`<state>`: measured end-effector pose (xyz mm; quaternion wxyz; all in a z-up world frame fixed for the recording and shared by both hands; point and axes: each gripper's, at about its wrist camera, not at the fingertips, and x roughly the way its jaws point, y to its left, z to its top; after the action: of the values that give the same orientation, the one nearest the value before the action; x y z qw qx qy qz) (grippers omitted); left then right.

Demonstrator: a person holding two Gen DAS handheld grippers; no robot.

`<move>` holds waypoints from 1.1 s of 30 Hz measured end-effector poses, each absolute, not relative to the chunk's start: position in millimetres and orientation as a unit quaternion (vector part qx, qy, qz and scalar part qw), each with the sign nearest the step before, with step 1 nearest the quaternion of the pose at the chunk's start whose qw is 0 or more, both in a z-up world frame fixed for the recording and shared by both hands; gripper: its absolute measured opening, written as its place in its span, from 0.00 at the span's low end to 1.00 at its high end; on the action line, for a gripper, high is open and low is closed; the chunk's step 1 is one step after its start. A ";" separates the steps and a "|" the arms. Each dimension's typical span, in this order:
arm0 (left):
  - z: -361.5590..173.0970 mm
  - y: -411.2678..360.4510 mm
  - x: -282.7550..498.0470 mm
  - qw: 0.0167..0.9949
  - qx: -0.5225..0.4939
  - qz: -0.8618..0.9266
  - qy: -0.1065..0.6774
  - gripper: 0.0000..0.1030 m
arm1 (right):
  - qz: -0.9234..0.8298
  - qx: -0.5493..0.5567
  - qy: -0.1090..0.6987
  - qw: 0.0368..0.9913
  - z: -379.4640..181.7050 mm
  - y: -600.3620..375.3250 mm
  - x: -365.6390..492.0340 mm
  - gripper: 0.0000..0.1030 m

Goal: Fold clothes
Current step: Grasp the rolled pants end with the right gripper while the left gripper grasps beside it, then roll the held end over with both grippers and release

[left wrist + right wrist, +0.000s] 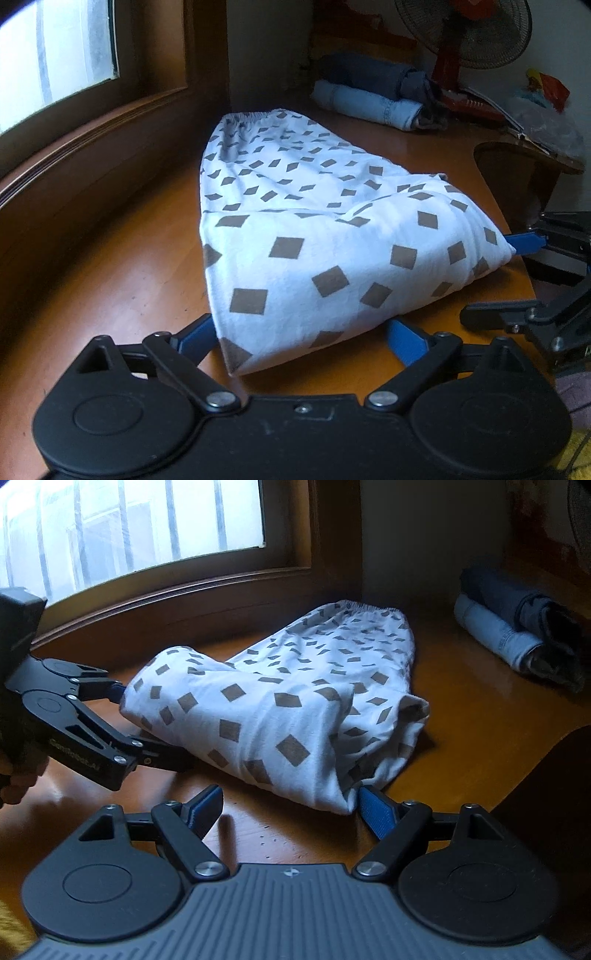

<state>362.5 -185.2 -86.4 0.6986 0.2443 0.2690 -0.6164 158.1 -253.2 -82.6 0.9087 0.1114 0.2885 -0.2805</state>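
1. While we look across the big wooden table, we see it runs under a window and holds everything else.
2. We find the white cloth with brown squares lying in the middle of the table. It looks like soft trousers, with the stretchy waistband at the far end, near the wall. The near end is already turned over on itself, so it makes a puffy double layer.
3. We see a small pile of folded blue jeans well apart from it, in the far corner by a fan.
4. We hold the left gripper at the near edge of the cloth. Its jaws stand wide apart, with the cloth's corner lying between them, and they do not pinch it.
5. We hold the right gripper at the other near corner. Its jaws are wide apart too. One blue pad sits just beside the folded edge, maybe touching it, but nothing is squeezed.
6. We think the cloth is light, thin and floppy. It will sag and slide if we grab only one layer.
7. We think the best place to take hold is the two near corners of the folded edge, pinching both layers together, one corner for each gripper. Then we could lift it evenly and lay it toward the waistband.
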 end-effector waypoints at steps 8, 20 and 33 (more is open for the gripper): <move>-88.5 -184.9 356.4 0.712 0.231 -0.611 0.259 0.91 | -0.275 0.081 0.275 0.918 -86.3 -258.5 159.2 0.63; -63.2 -184.4 355.1 0.710 0.259 -0.607 0.246 0.65 | -0.247 0.118 0.248 0.929 -75.9 -255.6 140.1 0.43; -16.6 -196.3 366.5 0.721 0.228 -0.594 0.273 0.66 | -0.199 0.138 0.234 0.942 -37.0 -255.5 106.0 0.42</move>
<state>366.5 -196.3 -16.6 0.7212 0.2280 0.2730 -0.5945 106.0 -255.5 -37.0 0.9416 0.1379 0.2343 -0.1987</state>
